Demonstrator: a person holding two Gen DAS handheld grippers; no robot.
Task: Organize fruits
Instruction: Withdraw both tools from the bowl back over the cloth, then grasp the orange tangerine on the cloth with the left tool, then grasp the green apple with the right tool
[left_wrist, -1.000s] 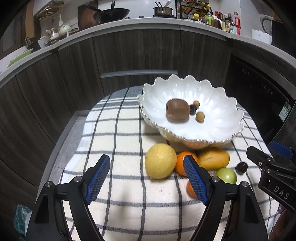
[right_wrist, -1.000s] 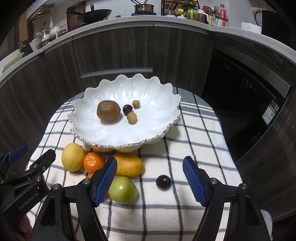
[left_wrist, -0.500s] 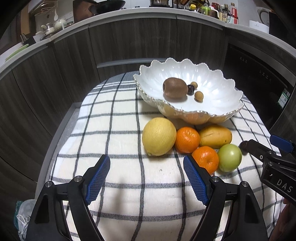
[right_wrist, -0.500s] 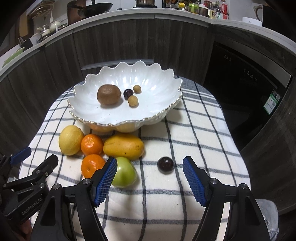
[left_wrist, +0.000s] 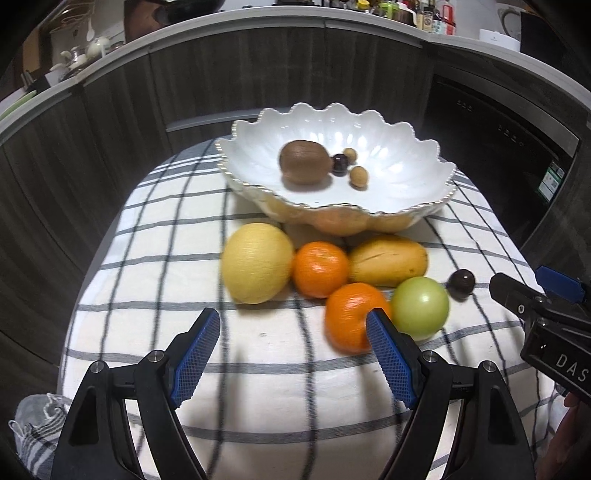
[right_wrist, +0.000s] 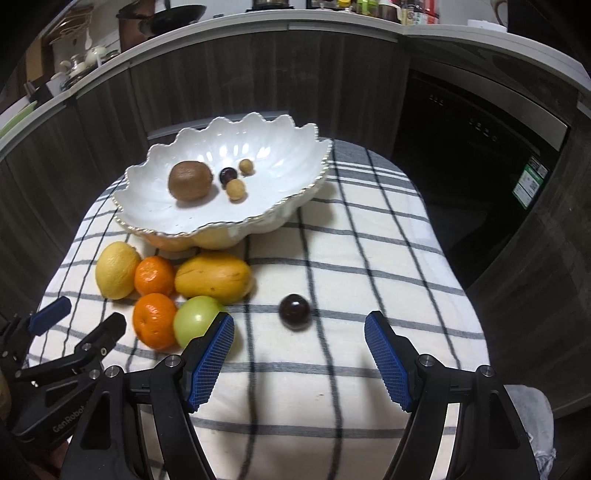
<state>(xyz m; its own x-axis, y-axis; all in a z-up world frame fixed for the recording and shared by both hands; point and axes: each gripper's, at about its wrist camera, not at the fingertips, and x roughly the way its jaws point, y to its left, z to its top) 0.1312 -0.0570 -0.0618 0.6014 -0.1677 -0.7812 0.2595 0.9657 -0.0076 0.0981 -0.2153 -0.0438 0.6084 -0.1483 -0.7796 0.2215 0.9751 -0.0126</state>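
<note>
The white scalloped bowl (right_wrist: 155, 218) sits at the far side of the checked cloth (right_wrist: 354, 258) and holds four things: a brown kiwi (right_wrist: 190, 181), a small dark plum (right_wrist: 228, 175) just right of it, and two small tan round fruits, one on the far side (right_wrist: 246, 166) and one on the near side (right_wrist: 235, 190) of that plum.

Outside the bowl, just in front of its near rim, the loose fruit lies in a cluster on the cloth: a yellow lemon (right_wrist: 116, 275) at the left, an orange mandarin (right_wrist: 154, 276) touching it, a yellow mango (right_wrist: 213, 277) to the right, and nearer, a second mandarin (right_wrist: 155, 320) beside a green apple (right_wrist: 195, 320). A dark plum on the cloth (right_wrist: 294, 311) lies alone to the right, apart from the cluster.

The right gripper (right_wrist: 299, 347) hangs over the near cloth with its jaws wide apart and nothing between them, the lone plum just beyond the gap. The left gripper (left_wrist: 293, 350) is likewise spread and empty, near the lemon and the nearer mandarin.

Compared with a second ago, both cameras have pulled back and tilted: the bowl appears farther away, and the nearer mandarin and apple, formerly half hidden behind the pads, are now in full view. The fruit itself has not moved.
</note>
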